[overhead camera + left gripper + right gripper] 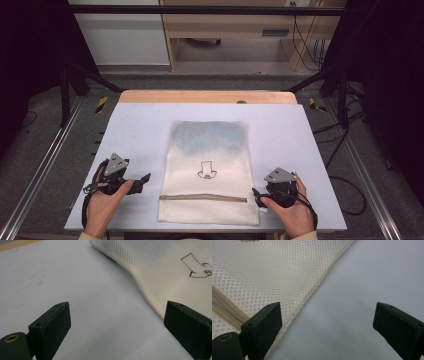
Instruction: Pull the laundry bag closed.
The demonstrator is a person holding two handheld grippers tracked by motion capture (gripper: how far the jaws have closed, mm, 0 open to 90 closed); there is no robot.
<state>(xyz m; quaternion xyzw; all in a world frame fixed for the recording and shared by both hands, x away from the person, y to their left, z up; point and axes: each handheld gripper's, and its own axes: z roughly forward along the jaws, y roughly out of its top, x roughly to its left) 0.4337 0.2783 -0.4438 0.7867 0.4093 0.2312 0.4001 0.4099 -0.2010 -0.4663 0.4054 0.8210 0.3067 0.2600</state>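
A cream mesh laundry bag (207,170) lies flat in the middle of the white table (140,130), with a tan zipper (202,198) across its near end and a small black drawing (206,170) at its centre. Something bluish shows through the mesh at the far end (210,136). My left gripper (145,179) rests on the table just left of the bag, open, jaws wide with bare table between them (117,325). My right gripper (256,195) sits at the bag's right near corner, open, its left jaw over the mesh edge (294,285) beside the zipper (227,312).
A wooden strip (207,96) borders the table's far edge. Metal rails (45,160) run along both sides, with black frame legs and cables on the floor (345,165) to the right. Cabinets (120,37) stand behind.
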